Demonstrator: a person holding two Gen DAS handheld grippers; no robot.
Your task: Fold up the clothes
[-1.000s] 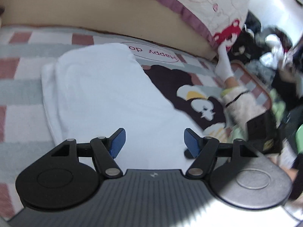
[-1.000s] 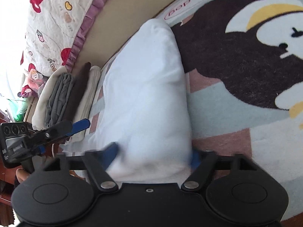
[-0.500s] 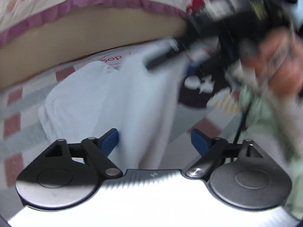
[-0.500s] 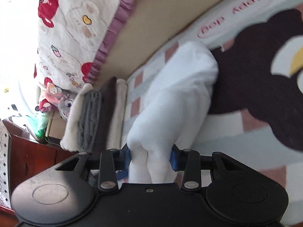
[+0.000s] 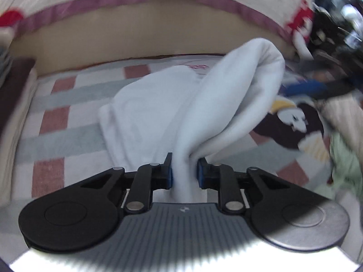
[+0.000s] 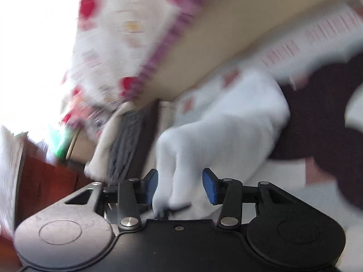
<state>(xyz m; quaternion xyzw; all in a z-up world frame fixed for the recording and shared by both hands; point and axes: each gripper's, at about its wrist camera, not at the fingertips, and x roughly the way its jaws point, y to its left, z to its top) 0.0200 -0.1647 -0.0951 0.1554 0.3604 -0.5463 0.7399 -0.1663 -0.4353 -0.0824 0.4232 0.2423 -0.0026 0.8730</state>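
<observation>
The left gripper (image 5: 184,174) is closing its jaws on a pinched fold of the white garment (image 5: 158,113), which rises toward 1 o'clock over the patterned rug (image 5: 54,117). The right gripper (image 6: 180,184) is opening – jaws apart, cloth loose between them – folded stack (image 6: 127,140) at 10 o'clock.

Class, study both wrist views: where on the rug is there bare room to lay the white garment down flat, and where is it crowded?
Bare checked rug lies between the white garment and the folded stack. Crowded: the green clothes and clutter beyond the dog print.
</observation>
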